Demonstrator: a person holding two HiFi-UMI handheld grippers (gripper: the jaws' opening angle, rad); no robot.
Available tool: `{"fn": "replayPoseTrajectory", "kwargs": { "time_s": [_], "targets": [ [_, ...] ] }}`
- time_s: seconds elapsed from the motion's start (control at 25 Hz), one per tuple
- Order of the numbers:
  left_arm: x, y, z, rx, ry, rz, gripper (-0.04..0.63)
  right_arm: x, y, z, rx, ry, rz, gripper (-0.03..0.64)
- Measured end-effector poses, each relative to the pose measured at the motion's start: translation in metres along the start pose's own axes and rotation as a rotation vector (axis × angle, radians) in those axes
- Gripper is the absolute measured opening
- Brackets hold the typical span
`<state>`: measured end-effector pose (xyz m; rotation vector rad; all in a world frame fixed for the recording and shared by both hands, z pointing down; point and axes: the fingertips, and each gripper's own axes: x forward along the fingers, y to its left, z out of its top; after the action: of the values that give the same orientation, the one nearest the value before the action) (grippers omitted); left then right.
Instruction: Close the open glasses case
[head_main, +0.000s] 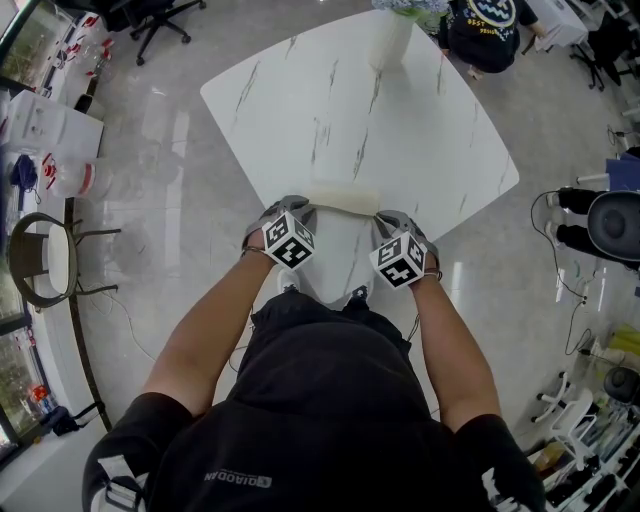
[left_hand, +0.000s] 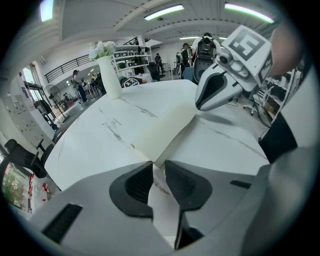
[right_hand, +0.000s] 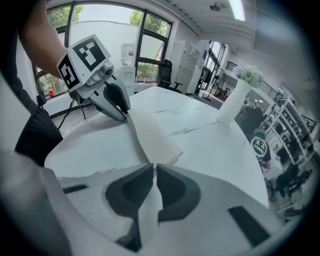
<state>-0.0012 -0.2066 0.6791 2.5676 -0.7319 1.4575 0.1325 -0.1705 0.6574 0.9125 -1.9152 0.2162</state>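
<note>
Close to the person's body, a cream glasses case (head_main: 343, 196) lies on the white marble surface (head_main: 400, 120), just inside its near edge and set lengthwise between the two grippers. The left gripper (head_main: 297, 204) sits at the case's left end and the right gripper (head_main: 386, 216) at its right end, each with its marker cube turned up towards the head camera.

In the left gripper view, the left gripper's (left_hand: 157, 167) jaws are drawn together with only a thin slit between their dark pads, and nothing sits in that slit. The near corner of the case (left_hand: 160, 127) lies right at the tips. Across the case, the right gripper (left_hand: 199, 105) has its pointed tip down against the far end.

The right gripper view shows much the same. The right gripper's (right_hand: 154, 167) jaws are clenched almost pad to pad, with the end of the case (right_hand: 152, 135) directly at their tips, while the left gripper (right_hand: 122, 116) meets the opposite end. How the lid of the case sits cannot be made out.

At the far side of the surface stands a tall white vase (head_main: 390, 40) of pale flowers (left_hand: 102, 49).
</note>
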Motion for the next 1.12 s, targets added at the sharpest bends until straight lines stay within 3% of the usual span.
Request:
{"fn": "replayPoseTrajectory", "kwargs": {
  "time_s": [0.76,0.92,1.12],
  "targets": [
    [-0.021,-0.003,0.0,-0.009,-0.027,0.005,0.084,-0.014,0.0,0.007,-0.02,0.002,-0.018,0.025],
    [-0.039,-0.003,0.007,-0.008,-0.06,0.013,0.084,-0.028,-0.002,0.013,-0.015,-0.019,-0.033,0.025],
    [-0.067,-0.002,0.021,-0.067,-0.128,0.019,0.084,-0.051,-0.003,0.022,0.051,-0.069,-0.044,0.025]
  ]
}}
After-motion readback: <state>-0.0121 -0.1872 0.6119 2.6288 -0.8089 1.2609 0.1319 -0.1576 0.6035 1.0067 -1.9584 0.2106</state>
